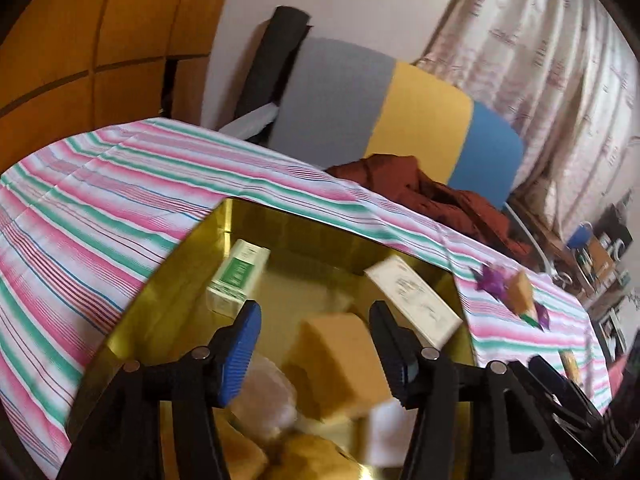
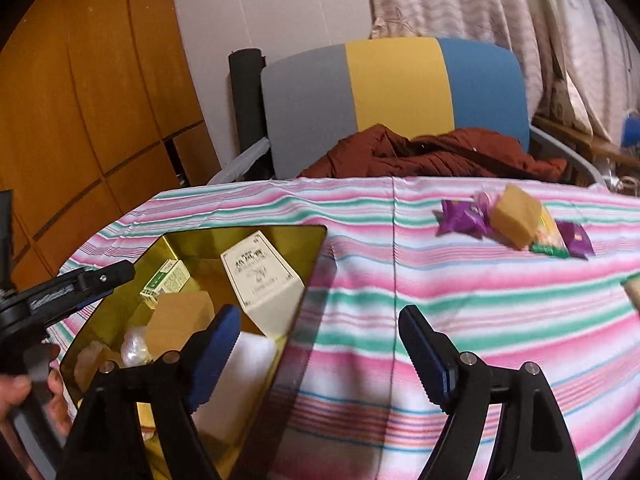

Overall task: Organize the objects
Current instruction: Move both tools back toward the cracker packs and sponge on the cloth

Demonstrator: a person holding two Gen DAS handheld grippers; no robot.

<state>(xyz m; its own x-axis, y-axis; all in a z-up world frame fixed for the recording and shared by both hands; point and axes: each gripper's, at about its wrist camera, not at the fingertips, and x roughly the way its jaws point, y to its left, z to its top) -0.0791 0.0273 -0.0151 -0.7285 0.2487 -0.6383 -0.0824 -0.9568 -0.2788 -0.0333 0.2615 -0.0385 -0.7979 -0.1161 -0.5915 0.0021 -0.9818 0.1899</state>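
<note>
Gold tray [image 1: 132,312], on the striped cloth [image 1: 80,208] near the table's left edge: holds a green-and-white box [image 1: 236,276], a cream carton [image 1: 416,300], tan blocks and a white piece, loosely heaped. My left gripper [image 1: 316,354] hangs spread over a tan block [image 1: 336,360], pinching nothing; my right gripper [image 2: 320,354] stands wide and empty at the tray's right rim. Risk, as I judge it: a careless descent could nudge the leaning carton or tip the tray, and the purple packets [image 2: 464,218] and tan cube [image 2: 516,212] near the far right edge could be swept off.

Tray [image 2: 316,236] at table's left holds boxes [image 2: 260,276] and blocks [image 2: 180,320]; wrapped snacks [image 2: 464,218] lie far right; chair [image 2: 396,92] behind.
</note>
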